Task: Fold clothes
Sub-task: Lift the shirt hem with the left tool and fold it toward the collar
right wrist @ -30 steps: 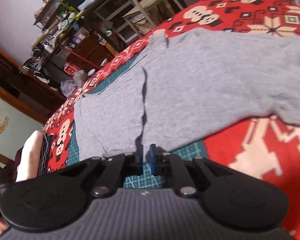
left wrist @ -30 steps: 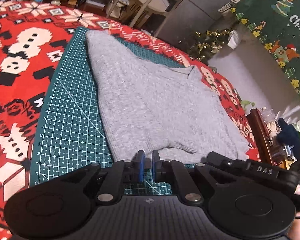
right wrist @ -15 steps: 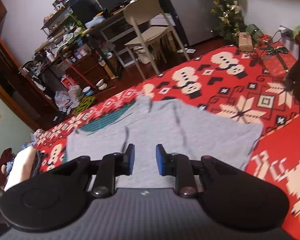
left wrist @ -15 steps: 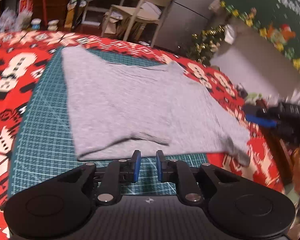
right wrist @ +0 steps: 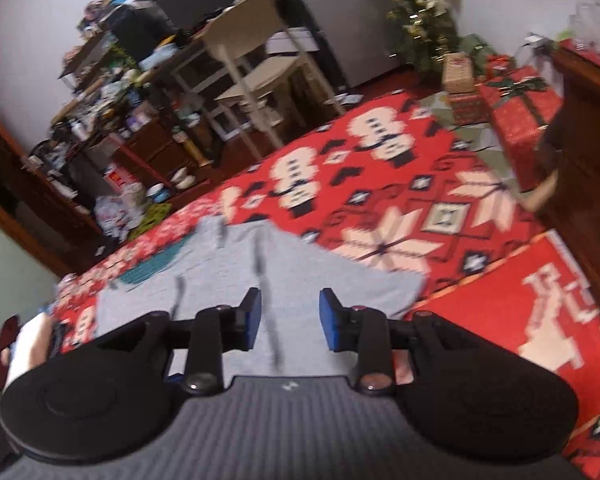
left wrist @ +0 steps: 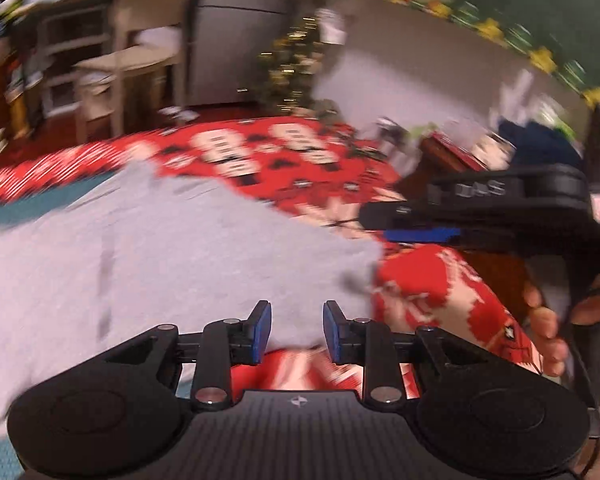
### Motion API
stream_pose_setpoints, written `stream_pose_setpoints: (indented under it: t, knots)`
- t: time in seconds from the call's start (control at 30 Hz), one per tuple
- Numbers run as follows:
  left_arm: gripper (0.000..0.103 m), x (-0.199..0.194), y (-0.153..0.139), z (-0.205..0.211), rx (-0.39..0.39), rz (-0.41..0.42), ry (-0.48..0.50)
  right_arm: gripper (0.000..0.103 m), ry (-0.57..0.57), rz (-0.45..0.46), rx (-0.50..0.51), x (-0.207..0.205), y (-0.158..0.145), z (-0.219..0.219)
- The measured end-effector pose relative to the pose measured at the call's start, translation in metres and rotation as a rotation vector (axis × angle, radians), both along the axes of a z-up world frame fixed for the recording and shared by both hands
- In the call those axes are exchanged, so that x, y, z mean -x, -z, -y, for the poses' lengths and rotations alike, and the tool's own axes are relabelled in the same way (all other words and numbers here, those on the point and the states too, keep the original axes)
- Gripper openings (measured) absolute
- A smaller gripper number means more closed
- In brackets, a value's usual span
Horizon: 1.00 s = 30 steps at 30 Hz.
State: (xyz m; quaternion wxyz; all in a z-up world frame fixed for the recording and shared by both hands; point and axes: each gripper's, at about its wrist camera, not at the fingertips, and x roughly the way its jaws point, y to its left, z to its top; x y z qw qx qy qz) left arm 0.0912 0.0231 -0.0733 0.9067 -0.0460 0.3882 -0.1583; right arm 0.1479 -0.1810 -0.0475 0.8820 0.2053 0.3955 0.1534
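A grey knit garment (left wrist: 160, 264) lies flat on a green cutting mat (left wrist: 24, 204) over the red patterned cloth; the right wrist view shows the same garment (right wrist: 300, 280). My left gripper (left wrist: 295, 330) hovers over the garment's near right edge, its jaws opening, nothing between the blue pads. My right gripper (right wrist: 289, 322) hangs above the garment's near edge, jaws also opening and empty. The left wrist view catches the right gripper from the side (left wrist: 424, 232), held by a hand (left wrist: 548, 320). Both views are motion-blurred.
The red snowman-patterned cloth (right wrist: 380, 184) covers the table. A pale chair (right wrist: 260, 68), cluttered shelves (right wrist: 112, 92), a small Christmas tree (right wrist: 420, 12), wrapped gifts (right wrist: 520, 108) and a dark wooden cabinet (right wrist: 588, 140) stand beyond the table.
Both grippers let go of the garment's near edge, opened and lifted away; the left one swung toward the garment's right side. The garment lies flat where it was laid.
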Motion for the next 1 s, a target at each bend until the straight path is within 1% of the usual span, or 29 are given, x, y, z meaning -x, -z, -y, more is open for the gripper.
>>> stream_pose_setpoints:
  t: [0.1, 0.17, 0.27, 0.4, 0.47, 0.53, 0.6, 0.73, 0.77, 0.8, 0.83, 0.97, 1.0]
  knots:
    - [0.027, -0.010, 0.003, 0.029, -0.065, 0.022, 0.081, 0.036, 0.038, 0.003, -0.009, -0.002, 0.001, 0.012]
    - [0.027, -0.017, 0.009, 0.047, -0.091, 0.013, 0.128, 0.037, 0.053, 0.006, -0.025, -0.001, 0.003, 0.020]
    - [0.027, -0.023, 0.016, 0.073, -0.165, 0.006, 0.186, 0.038, 0.075, 0.010, -0.039, 0.000, 0.005, 0.031]
    - [0.029, -0.032, 0.031, 0.098, -0.316, -0.008, 0.217, 0.039, 0.086, 0.007, -0.104, -0.001, 0.007, 0.041]
    - [0.030, -0.036, 0.036, 0.103, -0.366, -0.003, 0.215, 0.040, 0.083, 0.007, -0.128, -0.001, 0.007, 0.042]
    - [0.030, -0.042, 0.039, 0.106, -0.389, -0.019, 0.217, 0.040, 0.071, 0.009, -0.137, -0.001, 0.007, 0.039]
    - [0.034, -0.046, 0.038, 0.109, -0.400, -0.020, 0.218, 0.041, 0.075, 0.012, -0.146, -0.002, 0.007, 0.039]
    - [0.035, -0.052, 0.038, 0.112, -0.407, -0.022, 0.226, 0.043, 0.102, 0.004, -0.176, -0.003, 0.010, 0.043]
    - [0.029, -0.054, 0.038, 0.112, -0.401, -0.024, 0.224, 0.043, 0.108, 0.004, -0.183, -0.003, 0.010, 0.045]
    - [0.013, -0.056, 0.038, 0.111, -0.382, -0.038, 0.225, 0.045, 0.113, 0.004, -0.189, -0.003, 0.011, 0.046]
    - [0.006, -0.058, 0.038, 0.110, -0.361, -0.052, 0.226, 0.045, 0.119, 0.006, -0.196, -0.003, 0.011, 0.047]
    - [0.003, -0.056, 0.037, 0.108, -0.339, -0.048, 0.187, 0.047, 0.132, 0.005, -0.209, -0.003, 0.013, 0.050]
    - [0.003, -0.056, 0.035, 0.105, -0.318, -0.047, 0.172, 0.047, 0.134, 0.003, -0.211, -0.003, 0.014, 0.050]
